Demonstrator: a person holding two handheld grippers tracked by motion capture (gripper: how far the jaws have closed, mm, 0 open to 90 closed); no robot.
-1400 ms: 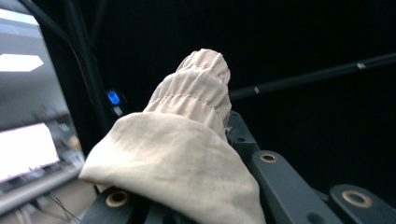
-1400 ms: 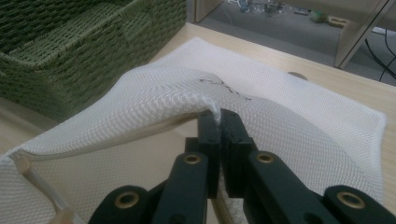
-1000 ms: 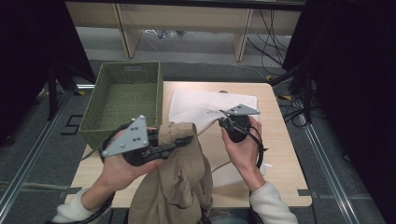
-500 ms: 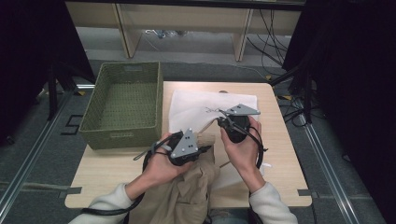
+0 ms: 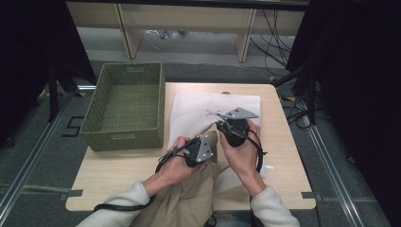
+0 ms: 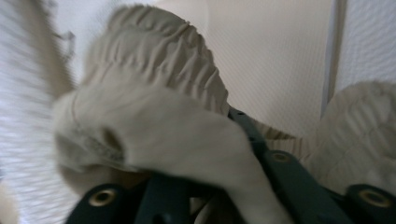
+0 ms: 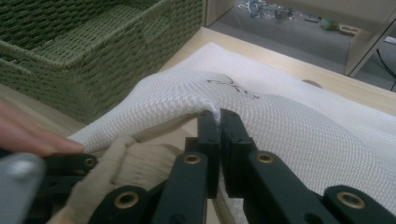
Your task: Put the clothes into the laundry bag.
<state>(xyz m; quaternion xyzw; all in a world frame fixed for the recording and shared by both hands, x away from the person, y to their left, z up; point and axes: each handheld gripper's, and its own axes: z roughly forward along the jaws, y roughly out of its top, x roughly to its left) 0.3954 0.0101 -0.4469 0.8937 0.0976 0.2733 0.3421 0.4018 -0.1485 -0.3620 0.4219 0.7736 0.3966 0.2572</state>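
A white mesh bag lies on the table beside the basket. My right gripper is shut on the bag's near edge and holds the opening lifted. A beige garment with a gathered waistband hangs off the table's front edge. Its top is bunched at the bag's mouth. My left gripper sits just under the right one, at the bag's opening. Its jaws have just been opening, with beige cloth still bunched between and over them; the pads are hidden.
A green woven basket stands at the table's left, with nothing in it. The wooden table shows bare wood in front of the basket and to the right of the bag. Cables lie on the floor behind.
My left gripper has come down and to the right with the beige garment, from beside the basket to the bag's mouth under the right gripper. The right gripper has kept still.
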